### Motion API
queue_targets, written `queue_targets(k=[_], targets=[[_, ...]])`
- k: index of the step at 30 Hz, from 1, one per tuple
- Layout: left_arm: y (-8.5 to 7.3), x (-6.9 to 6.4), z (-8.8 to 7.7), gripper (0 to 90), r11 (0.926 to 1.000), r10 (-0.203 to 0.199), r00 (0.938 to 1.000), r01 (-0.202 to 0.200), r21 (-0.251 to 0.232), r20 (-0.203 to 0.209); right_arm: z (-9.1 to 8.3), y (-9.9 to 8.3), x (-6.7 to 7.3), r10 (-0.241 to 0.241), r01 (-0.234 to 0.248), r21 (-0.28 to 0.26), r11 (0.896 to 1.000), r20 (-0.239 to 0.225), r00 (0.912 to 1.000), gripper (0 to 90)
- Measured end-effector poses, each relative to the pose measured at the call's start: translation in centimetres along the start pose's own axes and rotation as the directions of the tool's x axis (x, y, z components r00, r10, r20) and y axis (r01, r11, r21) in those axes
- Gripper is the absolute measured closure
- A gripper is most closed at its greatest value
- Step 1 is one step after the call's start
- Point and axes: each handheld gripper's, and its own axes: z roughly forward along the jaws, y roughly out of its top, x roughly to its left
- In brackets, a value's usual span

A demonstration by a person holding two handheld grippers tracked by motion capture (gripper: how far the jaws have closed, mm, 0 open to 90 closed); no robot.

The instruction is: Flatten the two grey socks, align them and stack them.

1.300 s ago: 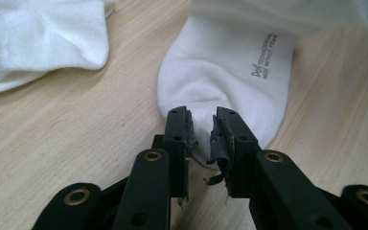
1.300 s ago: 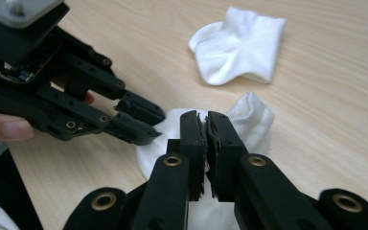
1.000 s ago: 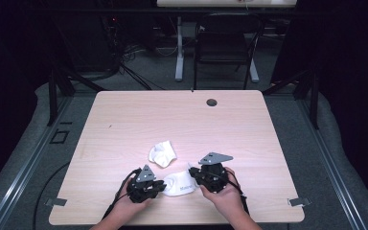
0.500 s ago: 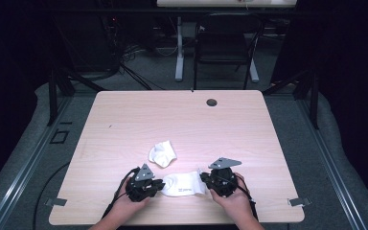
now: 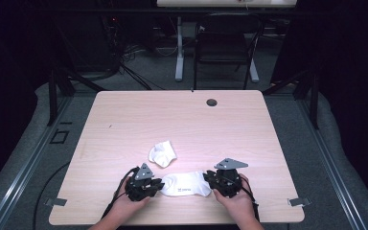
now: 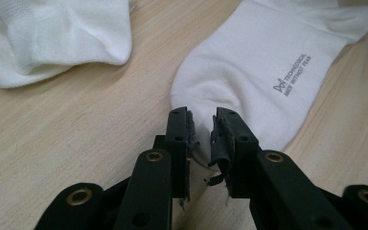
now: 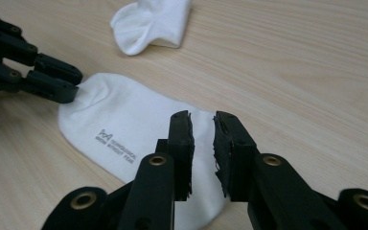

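**Black twin-jaw grippers, grey plates on top**

The left gripper (image 5: 159, 185) and the right gripper (image 5: 209, 181) are black throughout — angular linked bars pinned with brass-coloured rivets. In both gripper views the two jaws end in dark pads (image 6: 189, 134) that are ragged and frayed at the edges. Each gripper carries a grey three-cornered plate (image 5: 230, 164) on top, studded with small dark fasteners. A black cable (image 5: 119, 194) trails from the left gripper, running back over the person's bare forearm.
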Motion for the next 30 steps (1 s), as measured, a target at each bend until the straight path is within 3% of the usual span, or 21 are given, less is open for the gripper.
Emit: queue_targets(k=[1,4,7,11,20,24,30], targets=[[0.1,-0.1,-0.2,75.5,0.9998,-0.005,0.9999,0.005,-0.019,0.009,0.6,-0.1,0.5,-0.033,0.033,0.032,0.999,-0.017,0.9993,77.4],[0.3,-0.1,-0.2,73.7,0.9995,0.004,0.9998,-0.003,-0.033,0.019,1.4,-0.2,0.9,-0.057,0.059,0.075,0.995,-0.019,0.9982,77.4],[0.3,-0.3,0.2,71.8,0.9995,0.013,0.9992,-0.012,-0.029,0.038,2.0,-0.4,0.6,-0.044,0.046,0.107,0.993,-0.018,0.9989,77.4],[0.2,-0.5,0.6,71.8,0.9993,0.036,0.9989,-0.036,-0.007,0.029,2.3,-0.8,-0.1,-0.022,0.022,0.138,0.990,-0.002,0.9998,77.6],[0.1,-0.4,0.4,73.3,0.9991,0.042,0.9989,-0.042,0.002,0.019,2.6,-1.3,-0.6,-0.014,0.013,0.182,0.983,0.009,0.9999,79.2],[0.0,-0.2,0.1,73.4,0.9989,0.044,0.9990,-0.044,0.016,0.004,3.1,-1.3,0.6,-0.052,0.051,0.191,0.980,-0.002,0.9986,79.3],[0.0,0.6,-0.7,73.6,0.9961,0.052,0.9985,-0.050,0.072,-0.020,3.5,-1.1,1.6,-0.049,0.054,0.196,0.979,-0.030,0.9984,78.7]])
